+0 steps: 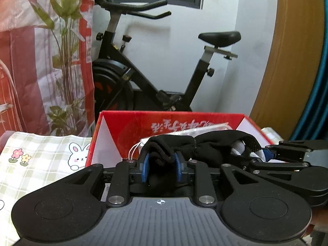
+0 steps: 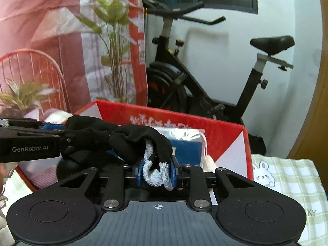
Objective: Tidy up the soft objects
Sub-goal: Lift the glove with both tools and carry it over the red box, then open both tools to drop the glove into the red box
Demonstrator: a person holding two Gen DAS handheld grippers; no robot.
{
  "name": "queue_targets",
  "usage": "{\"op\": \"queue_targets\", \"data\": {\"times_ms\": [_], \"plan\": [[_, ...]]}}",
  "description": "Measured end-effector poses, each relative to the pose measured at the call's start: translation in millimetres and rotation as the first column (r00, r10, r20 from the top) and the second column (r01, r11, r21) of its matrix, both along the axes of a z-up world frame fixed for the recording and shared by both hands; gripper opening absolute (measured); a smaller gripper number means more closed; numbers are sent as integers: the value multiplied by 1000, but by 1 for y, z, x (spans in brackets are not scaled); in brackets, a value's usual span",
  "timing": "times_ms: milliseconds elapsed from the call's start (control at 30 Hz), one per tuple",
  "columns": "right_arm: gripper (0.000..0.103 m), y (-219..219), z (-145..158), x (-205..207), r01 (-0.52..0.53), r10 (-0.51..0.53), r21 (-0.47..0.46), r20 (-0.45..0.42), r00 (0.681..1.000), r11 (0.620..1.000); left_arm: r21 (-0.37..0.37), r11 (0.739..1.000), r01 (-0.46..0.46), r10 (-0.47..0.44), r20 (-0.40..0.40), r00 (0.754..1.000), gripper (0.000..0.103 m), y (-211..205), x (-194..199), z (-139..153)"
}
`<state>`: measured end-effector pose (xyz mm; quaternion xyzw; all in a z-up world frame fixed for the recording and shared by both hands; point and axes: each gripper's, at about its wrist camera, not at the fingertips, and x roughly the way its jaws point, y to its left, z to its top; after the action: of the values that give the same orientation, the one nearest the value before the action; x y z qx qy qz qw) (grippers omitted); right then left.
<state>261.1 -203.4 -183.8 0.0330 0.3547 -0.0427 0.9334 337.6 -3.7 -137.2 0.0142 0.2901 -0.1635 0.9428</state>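
A black glove (image 1: 205, 145) with grey-white knit fingertips hangs stretched between my two grippers, just above an open red box (image 1: 127, 127). My left gripper (image 1: 162, 164) is shut on the glove's black cuff end, which bunches between the blue pads. My right gripper (image 2: 156, 172) is shut on the pale fingertip end of the glove (image 2: 133, 141). Each gripper shows in the other's view: the right gripper (image 1: 270, 153) from the side at the right, the left gripper (image 2: 59, 132) from the left. The red box (image 2: 225, 135) holds a blue item (image 2: 186, 151) and a clear packet (image 2: 184, 133).
A checked cloth with bunny prints (image 1: 41, 164) covers the surface beside the box. A red and white bag with a plant print (image 1: 51, 61) stands at the left. A black exercise bike (image 1: 164, 71) stands behind the box against the white wall. A wooden panel (image 1: 287, 61) rises at the right.
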Motion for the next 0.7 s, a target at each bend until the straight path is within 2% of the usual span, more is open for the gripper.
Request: {"op": "queue_targets", "data": {"times_ms": [33, 67, 100, 167, 200, 267, 300, 367, 467, 567, 700], "plan": [[27, 0, -2, 1, 0, 0, -17, -15, 1000, 1000, 6, 1000, 2, -2, -1, 1000, 36, 0, 1, -1], [32, 2, -3, 0, -6, 5, -52, -23, 1000, 999, 11, 1000, 10, -10, 8, 1000, 47, 0, 0, -1], [32, 3, -3, -1, -9, 7, -86, -17, 1000, 996, 18, 1000, 21, -21, 30, 999, 60, 2, -3, -1], [38, 1, -2, -3, -11, 10, -113, -5, 1000, 993, 38, 999, 20, -23, 69, 997, 75, 5, -7, 1], [44, -1, -1, -5, 0, 0, -112, -4, 1000, 994, 44, 999, 12, -16, 79, 997, 79, 6, -8, 2], [63, -7, 4, -12, 17, -16, -106, 18, 1000, 994, 41, 999, 3, -6, 81, 997, 85, 9, -13, 7], [67, -8, 6, -18, 25, -21, -100, 42, 999, 995, 36, 999, -2, -1, 81, 997, 88, 11, -16, 10], [86, -14, 10, -28, 36, -30, -73, 83, 996, 997, 30, 1000, -10, 8, 82, 997, 96, 13, -24, 15], [101, -22, 15, -48, 30, -25, -30, 137, 990, 999, 61, 998, -17, 11, 98, 995, 100, 11, -40, 21], [103, -31, 22, -71, 22, -30, 40, 190, 981, 999, 98, 995, -18, 8, 97, 995, 103, 9, -59, 25], [103, -38, 27, -100, 34, -51, 89, 201, 978, 996, 68, 998, -4, 0, 67, 998, 103, 12, -82, 26]]}}
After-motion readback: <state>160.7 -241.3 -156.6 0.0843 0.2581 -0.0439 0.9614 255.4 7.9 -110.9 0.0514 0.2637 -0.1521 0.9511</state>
